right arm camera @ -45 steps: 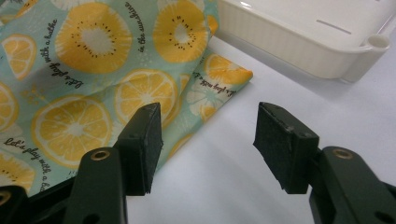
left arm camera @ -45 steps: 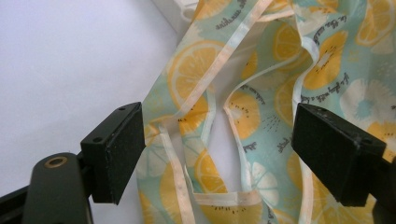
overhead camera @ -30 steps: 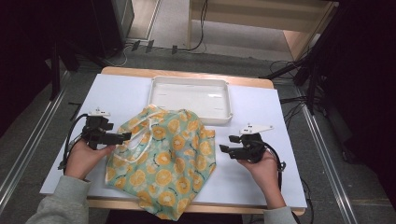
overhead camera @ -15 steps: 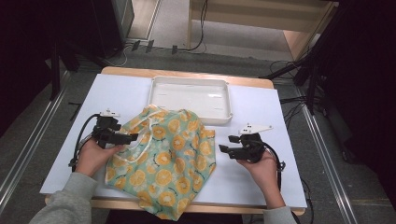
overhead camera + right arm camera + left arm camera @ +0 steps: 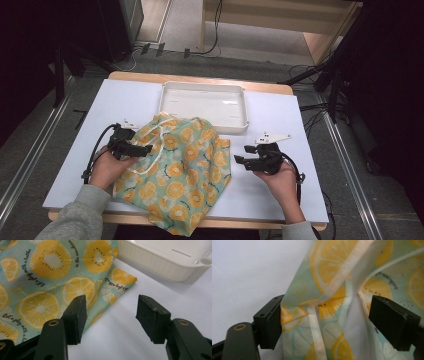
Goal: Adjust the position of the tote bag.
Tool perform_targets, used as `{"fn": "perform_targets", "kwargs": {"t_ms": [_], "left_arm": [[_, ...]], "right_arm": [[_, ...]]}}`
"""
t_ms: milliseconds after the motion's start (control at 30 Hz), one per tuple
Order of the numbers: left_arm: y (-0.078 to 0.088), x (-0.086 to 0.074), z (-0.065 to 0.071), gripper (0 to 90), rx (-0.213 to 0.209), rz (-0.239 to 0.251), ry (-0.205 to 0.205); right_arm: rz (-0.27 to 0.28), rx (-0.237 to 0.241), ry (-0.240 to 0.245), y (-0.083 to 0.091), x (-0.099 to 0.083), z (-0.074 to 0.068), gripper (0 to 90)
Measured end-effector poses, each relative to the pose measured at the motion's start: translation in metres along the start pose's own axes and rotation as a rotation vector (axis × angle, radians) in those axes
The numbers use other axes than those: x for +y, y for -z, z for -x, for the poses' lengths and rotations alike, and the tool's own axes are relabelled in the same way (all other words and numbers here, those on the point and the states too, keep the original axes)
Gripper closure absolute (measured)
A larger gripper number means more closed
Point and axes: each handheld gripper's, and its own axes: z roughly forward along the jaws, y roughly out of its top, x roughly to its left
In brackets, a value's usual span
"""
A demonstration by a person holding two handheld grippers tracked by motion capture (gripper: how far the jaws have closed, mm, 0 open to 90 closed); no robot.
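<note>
On the left of the high view we find the left tongs (image 5: 145, 149) lying level at the left edge of the fruit-print cloth bag (image 5: 185, 175), pointing toward its gathered top. In the left gripper view we see the jaws standing wide, with a fold of the bag's hem (image 5: 322, 312) between them. The left jaw touches the fabric along its inner face; the right jaw stands just clear of the cloth. The jaws have just been closing slightly with that fold between them, yet we do not see both pads pressing, so we rate these tongs as open and not yet gripping. A white drawstring (image 5: 152, 160) loops out of the bag just beside them.

The bag lies crumpled on the white counter (image 5: 90, 150), between the two hands, with its lower end hanging over the near edge. Behind it a white tray (image 5: 204, 102) sits on the counter, the bag's top touching or overlapping its front wall.

On the right, the right tongs (image 5: 240, 161) rest level, just beside the bag's right edge. In the right gripper view we see the jaws wide apart with only bare counter between them. The left jaw hangs over the bag's edge (image 5: 100, 312); we cannot tell whether it touches. These tongs are open and empty.
</note>
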Motion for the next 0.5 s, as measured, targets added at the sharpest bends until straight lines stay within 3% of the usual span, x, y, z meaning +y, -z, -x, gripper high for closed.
{"fn": "perform_targets", "kwargs": {"t_ms": [67, 133, 233, 267, 300, 333, 400, 500], "left_arm": [[0.0, -0.001, 0.003, 20.1, 0.016, -0.001, -0.017], [0.003, -0.003, 0.004, 25.7, 0.019, 0.008, -0.008], [0.007, -0.005, 0.004, 41.0, 0.036, 0.013, 0.003], [0.007, -0.006, 0.004, 47.5, 0.028, 0.012, -0.006], [0.008, -0.006, 0.004, 47.5, 0.022, 0.013, -0.016], [0.01, -0.007, 0.004, 56.0, -0.003, 0.012, -0.044], [0.011, -0.007, 0.003, 59.0, -0.011, 0.006, -0.046], [0.013, -0.006, -0.001, 75.7, -0.031, -0.01, -0.037]], "right_arm": [[0.0, 0.0, 0.001, 0.0, 0.0, 0.0, 42.7], [0.002, -0.002, 0.002, 0.0, 0.0, 0.0, 42.8], [-0.001, -0.004, -0.004, 0.001, 0.0, 0.0, 42.8], [0.0, -0.003, -0.001, 0.0, 0.0, 0.001, 42.8], [0.0, -0.003, -0.001, 0.0, 0.0, 0.001, 42.8], [0.0, -0.004, -0.001, 0.0, 0.0, 0.0, 42.8], [0.001, -0.005, -0.001, 0.0, 0.0, 0.0, 42.8], [0.001, -0.007, -0.006, 0.001, 0.0, 0.001, 42.8]]}}
